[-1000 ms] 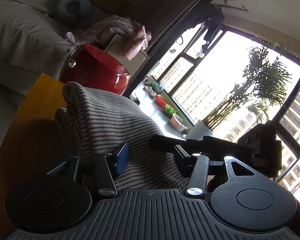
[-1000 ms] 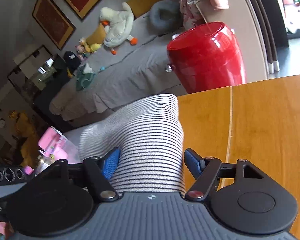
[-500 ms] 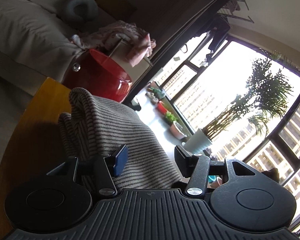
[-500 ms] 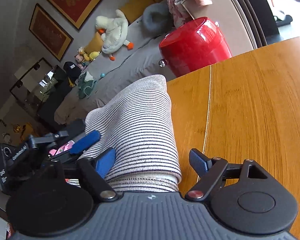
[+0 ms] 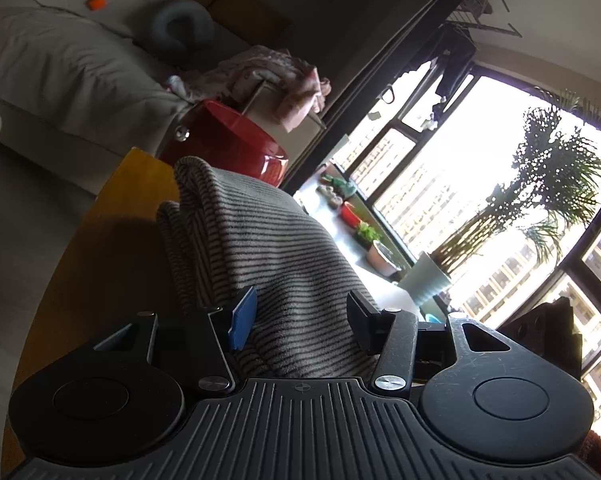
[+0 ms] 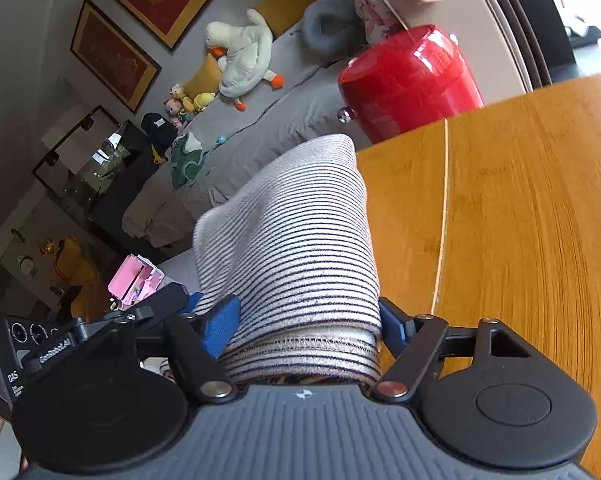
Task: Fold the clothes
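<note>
A folded grey garment with thin dark stripes (image 5: 268, 248) lies as a thick bundle at the corner of the wooden table (image 5: 128, 200). My left gripper (image 5: 300, 316) has this bundle between its two fingers, which press against its sides. In the right wrist view the same striped garment (image 6: 300, 232) runs forward from my right gripper (image 6: 306, 320), whose blue pads are closed against both of its sides. The left gripper (image 6: 156, 308) shows just to the left of it, close by. The garment's underside is hidden.
A shiny red bin (image 6: 412, 80) stands just beyond the table's far edge (image 6: 520, 220). Behind it is a grey sofa (image 5: 60, 60) with a neck pillow, plush toys and pink clothes. Large windows and potted plants (image 5: 552, 200) lie to the right.
The right gripper's fingers have narrowed until both touch the garment; half a second ago one stood apart from it. Both views have shifted slightly, and the bundle has stayed between the grippers.
</note>
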Available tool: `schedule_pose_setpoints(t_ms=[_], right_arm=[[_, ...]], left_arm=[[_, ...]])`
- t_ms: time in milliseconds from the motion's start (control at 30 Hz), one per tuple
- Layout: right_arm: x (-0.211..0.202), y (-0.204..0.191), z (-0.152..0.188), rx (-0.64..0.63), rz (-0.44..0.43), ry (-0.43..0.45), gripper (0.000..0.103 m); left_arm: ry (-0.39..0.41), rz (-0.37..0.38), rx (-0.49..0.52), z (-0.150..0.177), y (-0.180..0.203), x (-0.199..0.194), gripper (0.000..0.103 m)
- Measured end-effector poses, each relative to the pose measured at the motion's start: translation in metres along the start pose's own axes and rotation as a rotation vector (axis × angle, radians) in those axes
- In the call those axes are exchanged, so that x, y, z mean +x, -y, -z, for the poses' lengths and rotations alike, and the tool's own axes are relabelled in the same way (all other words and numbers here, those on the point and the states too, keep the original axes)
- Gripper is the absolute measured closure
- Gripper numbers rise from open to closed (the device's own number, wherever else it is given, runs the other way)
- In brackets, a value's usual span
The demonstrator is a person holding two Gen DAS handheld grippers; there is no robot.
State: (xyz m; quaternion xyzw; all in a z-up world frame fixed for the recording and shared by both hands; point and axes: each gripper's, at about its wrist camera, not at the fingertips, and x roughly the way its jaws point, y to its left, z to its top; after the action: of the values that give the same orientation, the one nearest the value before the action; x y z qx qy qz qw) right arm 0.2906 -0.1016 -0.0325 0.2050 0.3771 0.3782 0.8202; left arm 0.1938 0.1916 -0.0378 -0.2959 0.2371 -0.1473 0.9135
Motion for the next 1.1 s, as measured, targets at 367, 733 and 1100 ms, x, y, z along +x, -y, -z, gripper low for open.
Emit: schedule_pose_setpoints(t_ms=[367,733,1100], right_arm=[[-0.001,-0.009,-0.005,-0.131,0.143,0.008,0.026],[0.045,0.008,-0.064,-0.115,0.088,-0.006,0.019],[0.045,-0.007,-0.062,-0.101,-0.051,-0.045,0.036]], left_arm=[[-0.007,0.011,0.050,0.003,0.010,0.010,0.049],[-0.010,0.024,0.043,0.003,0.006,0.008,0.049],[-0.005,-0.009,0.035,0.003,-0.001,0.007,0.048]])
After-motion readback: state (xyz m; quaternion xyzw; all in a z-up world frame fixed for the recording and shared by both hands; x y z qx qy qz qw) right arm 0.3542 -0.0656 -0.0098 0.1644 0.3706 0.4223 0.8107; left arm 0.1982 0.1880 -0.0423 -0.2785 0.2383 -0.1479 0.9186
